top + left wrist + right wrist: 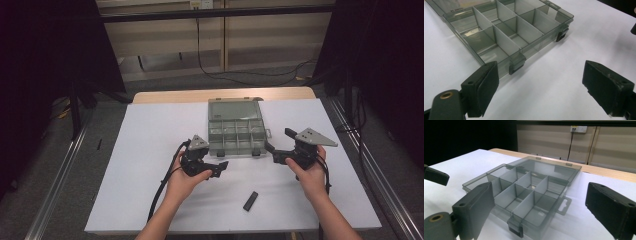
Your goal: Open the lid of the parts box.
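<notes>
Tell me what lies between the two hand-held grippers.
In the high view, the compartment box's near edge sits between the left hand-held gripper and the right hand-held gripper.

Even light from overhead brightens the white table (150,150), while the surroundings fall into deep darkness. Shadows are soft and faint. Both gripper views are sharp on the plastic box (506,32), with mild glare on its walls.
</notes>
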`<state>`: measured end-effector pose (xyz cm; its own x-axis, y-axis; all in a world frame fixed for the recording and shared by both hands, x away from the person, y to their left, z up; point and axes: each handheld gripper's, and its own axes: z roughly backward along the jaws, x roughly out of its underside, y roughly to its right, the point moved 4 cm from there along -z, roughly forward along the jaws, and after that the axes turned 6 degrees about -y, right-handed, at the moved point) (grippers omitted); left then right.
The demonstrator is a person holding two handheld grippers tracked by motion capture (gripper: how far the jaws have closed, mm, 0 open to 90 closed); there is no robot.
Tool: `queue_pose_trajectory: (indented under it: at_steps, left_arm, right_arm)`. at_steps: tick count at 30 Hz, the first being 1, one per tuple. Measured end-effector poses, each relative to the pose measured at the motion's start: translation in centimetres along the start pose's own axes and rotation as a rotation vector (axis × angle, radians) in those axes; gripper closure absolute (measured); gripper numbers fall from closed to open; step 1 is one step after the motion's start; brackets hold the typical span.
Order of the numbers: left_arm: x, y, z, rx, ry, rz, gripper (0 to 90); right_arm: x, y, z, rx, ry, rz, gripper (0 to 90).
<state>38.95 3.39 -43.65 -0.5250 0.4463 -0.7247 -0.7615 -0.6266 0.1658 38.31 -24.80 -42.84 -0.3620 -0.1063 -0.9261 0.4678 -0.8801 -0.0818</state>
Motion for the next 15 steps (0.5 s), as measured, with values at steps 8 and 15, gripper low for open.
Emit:
queue_pose_trajectory:
  at_steps: [8,15]
  left_arm:
    - [0.7,0.5,-0.1,0.025,-0.010,0.002,12.8]
    - [0.9,0.6,-0.5,0.028,-0.031,-0.010,12.6]
  right_arm:
    - [0.9,-0.1,1.5,0.005,0.001,0.014,7.0]
    - [1.7,0.2,2.4,0.021,-0.001,0.005,5.9]
